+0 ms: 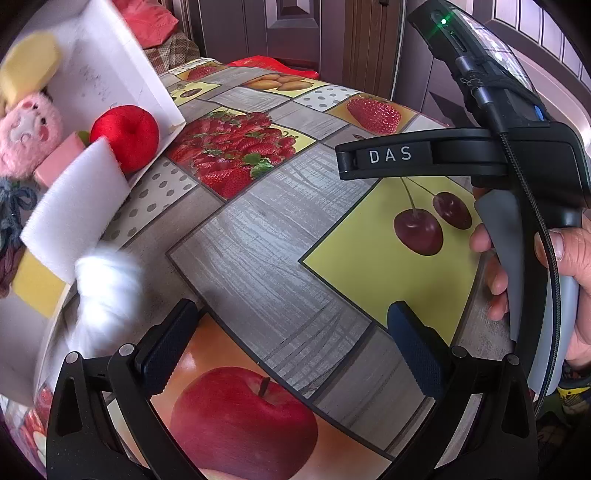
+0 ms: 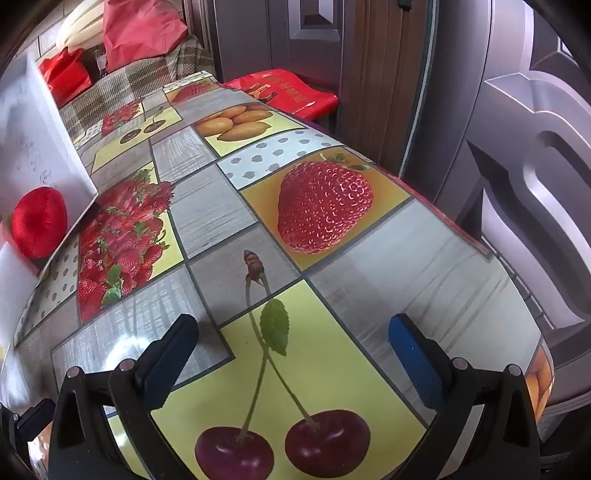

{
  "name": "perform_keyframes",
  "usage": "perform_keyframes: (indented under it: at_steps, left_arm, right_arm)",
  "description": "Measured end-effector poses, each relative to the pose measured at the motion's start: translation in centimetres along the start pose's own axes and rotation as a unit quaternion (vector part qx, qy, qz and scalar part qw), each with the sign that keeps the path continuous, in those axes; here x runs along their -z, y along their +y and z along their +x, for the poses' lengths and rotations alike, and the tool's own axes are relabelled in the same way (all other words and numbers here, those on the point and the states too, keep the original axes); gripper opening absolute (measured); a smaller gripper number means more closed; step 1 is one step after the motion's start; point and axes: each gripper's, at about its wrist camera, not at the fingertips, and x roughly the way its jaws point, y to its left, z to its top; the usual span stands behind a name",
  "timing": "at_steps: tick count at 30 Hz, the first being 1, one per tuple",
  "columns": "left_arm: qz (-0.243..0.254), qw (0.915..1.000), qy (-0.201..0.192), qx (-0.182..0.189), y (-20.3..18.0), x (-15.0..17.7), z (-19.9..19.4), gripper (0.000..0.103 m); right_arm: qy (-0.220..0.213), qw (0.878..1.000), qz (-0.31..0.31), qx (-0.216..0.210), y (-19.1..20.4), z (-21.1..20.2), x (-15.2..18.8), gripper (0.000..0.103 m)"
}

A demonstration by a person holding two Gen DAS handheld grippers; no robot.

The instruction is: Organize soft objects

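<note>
A white box (image 1: 147,70) at the left holds soft things: a red plush apple (image 1: 125,134), a pink plush pig (image 1: 26,129), a yellow sponge (image 1: 29,62), a pink block (image 1: 61,158) and a white foam sheet (image 1: 74,206). A blurred white fluffy ball (image 1: 107,288) sits by the box's near edge, left of my left gripper (image 1: 291,332), which is open and empty above the tablecloth. My right gripper (image 2: 295,343) is open and empty over the printed cherries. Its body (image 1: 517,110) shows in the left wrist view. The red apple (image 2: 38,221) and box (image 2: 40,147) show at far left.
The table (image 1: 266,236) wears a fruit-print cloth. A red bag (image 2: 288,92) lies beyond the far table edge. Red cushions (image 2: 140,29) and a checked cloth (image 2: 122,88) sit at the back left. Dark doors (image 2: 517,147) stand behind and to the right.
</note>
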Motion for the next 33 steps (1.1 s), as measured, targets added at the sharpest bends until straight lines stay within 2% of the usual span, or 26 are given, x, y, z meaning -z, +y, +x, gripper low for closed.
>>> perform_keyframes:
  at_steps: [33]
  left_arm:
    - [0.001,1.0,0.0,0.0,0.2,-0.1,-0.2,0.102]
  right_arm:
    - [0.0,1.0,-0.011,-0.007,1.1,0.1,0.3,0.103]
